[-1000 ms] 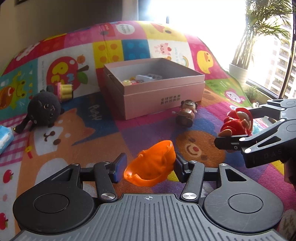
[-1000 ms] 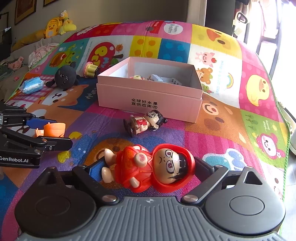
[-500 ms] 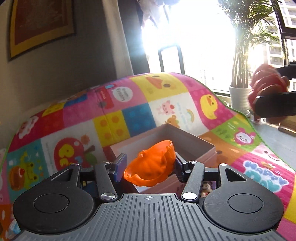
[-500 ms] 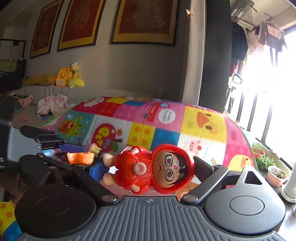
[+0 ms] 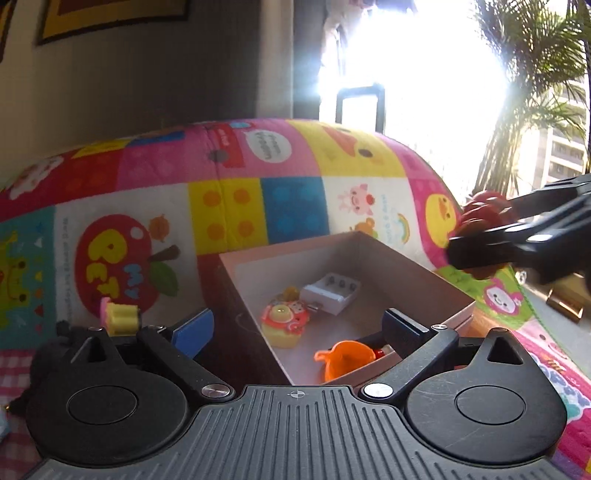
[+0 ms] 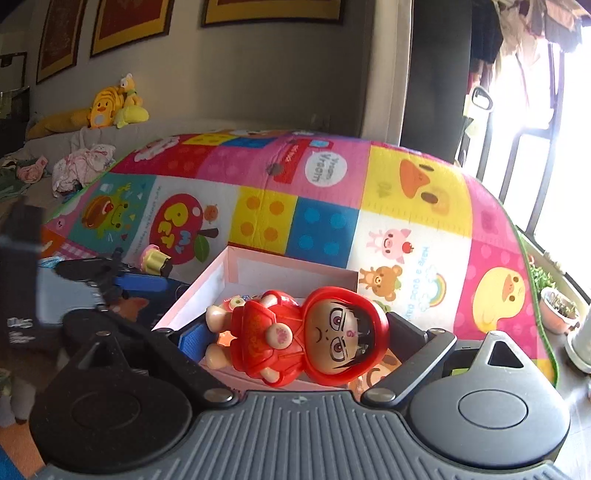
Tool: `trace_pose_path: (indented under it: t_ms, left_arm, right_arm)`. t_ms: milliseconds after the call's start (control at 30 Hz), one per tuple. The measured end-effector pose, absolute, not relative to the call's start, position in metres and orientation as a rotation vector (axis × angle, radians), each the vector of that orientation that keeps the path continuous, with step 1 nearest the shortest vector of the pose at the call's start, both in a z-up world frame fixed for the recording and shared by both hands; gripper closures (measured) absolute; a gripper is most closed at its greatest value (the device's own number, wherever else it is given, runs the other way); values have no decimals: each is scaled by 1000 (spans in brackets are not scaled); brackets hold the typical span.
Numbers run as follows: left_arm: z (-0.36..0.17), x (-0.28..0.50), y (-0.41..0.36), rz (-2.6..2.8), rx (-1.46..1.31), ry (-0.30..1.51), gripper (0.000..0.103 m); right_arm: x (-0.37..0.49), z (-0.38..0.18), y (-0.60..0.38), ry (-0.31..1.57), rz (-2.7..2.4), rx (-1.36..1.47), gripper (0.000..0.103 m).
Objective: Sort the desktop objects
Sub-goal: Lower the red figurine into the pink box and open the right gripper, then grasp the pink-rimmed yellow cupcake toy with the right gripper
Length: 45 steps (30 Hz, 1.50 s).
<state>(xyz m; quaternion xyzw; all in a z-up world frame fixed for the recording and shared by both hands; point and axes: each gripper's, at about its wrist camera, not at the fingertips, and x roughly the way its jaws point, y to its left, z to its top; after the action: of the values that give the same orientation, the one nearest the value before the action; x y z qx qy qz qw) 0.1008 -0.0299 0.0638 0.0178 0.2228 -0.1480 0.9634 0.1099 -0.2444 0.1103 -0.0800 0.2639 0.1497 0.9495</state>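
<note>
A: Start close in on the left wrist view. How does the left gripper (image 5: pixel 297 328) stand?

B: Its jaws are spread wide with nothing between them. Just beyond and below sits the orange toy cup (image 5: pixel 341 360), lying on the floor of the pink box (image 5: pixel 436 286) against its near wall, clear of both fingers.

A: What else lies in that box?

B: Further in, a yellow and pink cupcake toy (image 5: pixel 282 323), and behind it a white battery holder (image 5: pixel 330 293) with round slots. Outside the box to the left, a small yellow and pink toy (image 5: pixel 120 315) stands on the colourful play mat (image 5: pixel 229 218).

A: And the right gripper (image 6: pixel 295 341)?

B: It is clamped on the red-hooded doll (image 6: pixel 299 338), which lies sideways between the fingers, head to the right. The doll hangs over the near edge of the pink box (image 6: pixel 258 266). In the left wrist view the right gripper (image 5: pixel 517 240) comes in from the right edge, above the box's right side, with the red-hooded doll (image 5: pixel 480 218) partly showing.

A: Farther off?

B: The mat rises behind the box. Beyond it are a dark wall with framed pictures (image 6: pixel 129 22), yellow plush toys (image 6: pixel 110 105) on a ledge, and a bright window with a palm plant (image 5: pixel 528 74).
</note>
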Motion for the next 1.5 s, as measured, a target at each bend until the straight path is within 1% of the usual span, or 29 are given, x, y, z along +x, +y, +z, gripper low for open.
trace_pose_path:
  t_ms: [100,267,433,533,767,800,867,1033,1067,1133,1167,1267,1400,1467,1500]
  left_arm:
    - [66,84,-5,-256,-8,450,1]
    - [49,54,33,-153,17,478,0]
    - [33,38,80,-16,-35,511,0]
    - [23,37,104,70,-83,535,0]
    - [14,35,122,102,-161,548,0]
    - [14,34,121,104,-161,544,0]
    - [14,32,120,110,-157,539,0]
    - [16,27,119,148,-142,520,0]
    - [16,24,120,156,-145,516,0]
    - [15,21,125,158,-174,510,0]
    - [15,19,128,155,-195,503,0]
    - [13,20,133,134,-225,511,0]
    - [10,24,138,130,-272,539,0]
    - [9,24,140,130,-291,541,0]
    - [8,24,141,130,-296,541,0]
  right_arm:
    - [154,97,-229,607,299,-152,8]
    - [215,61,-209,780,240,-145,9]
    - [243,36,-198,931,185,-137,8]
    - [246,32,-196,968,176,-151,8]
    - [230,66,-187,888,138,-191,7]
    - [227,73,-182,869,140,-195,5]
    - [220,85,-165,836,173,-197,4]
    - [213,102,-94,781,343,-162,4]
    - [216,103,-77,785,375,-146,6]
    - [227,100,-41,799,430,-122,13]
    - [233,96,-25,795,440,-120,14]
    - [255,77,13,786,384,-141,14]
    - [285,37,32,882,286,-144,14]
    - [293,22,31,937,277,-139,27]
    - [294,18,28,964,308,-118,48]
